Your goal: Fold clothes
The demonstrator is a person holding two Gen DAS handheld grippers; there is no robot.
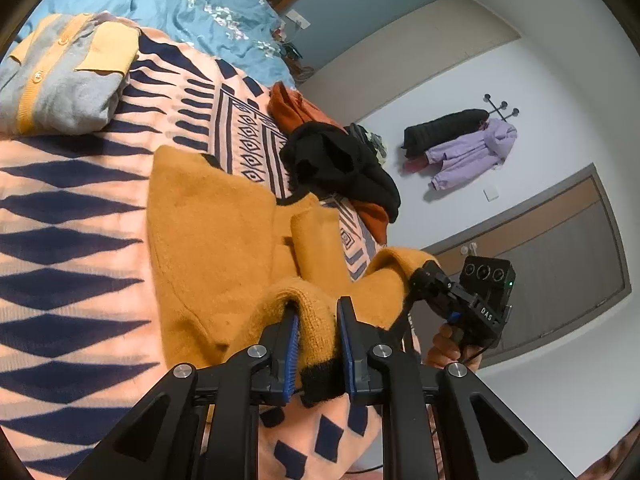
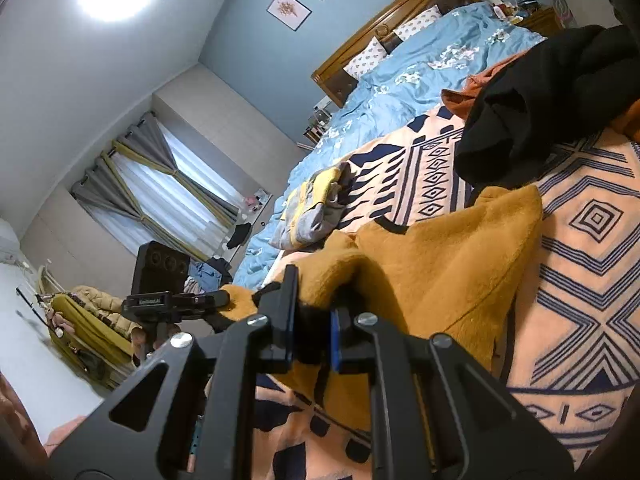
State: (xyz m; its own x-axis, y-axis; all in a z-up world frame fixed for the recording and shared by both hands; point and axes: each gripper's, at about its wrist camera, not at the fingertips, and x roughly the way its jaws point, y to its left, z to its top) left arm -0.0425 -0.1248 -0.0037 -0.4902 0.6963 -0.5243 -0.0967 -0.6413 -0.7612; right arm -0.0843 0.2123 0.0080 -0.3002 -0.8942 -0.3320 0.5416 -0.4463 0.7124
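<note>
Handling mustard sweater: soft, thick knit, light, floppy, sagging between grips; best taken at hem or cuff edges. Lying half-lifted on patterned blanket over bed. Left hand-held gripper clenching black-trimmed edge, angled downward; right hand-held gripper pinching another sweater edge, tilted shallower.

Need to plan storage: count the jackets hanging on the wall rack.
2: a black jacket on the rack's upper left, a lilac jacket below-right of it. Something reddish beneath may be a third.

"DAS" on right gripper
</note>
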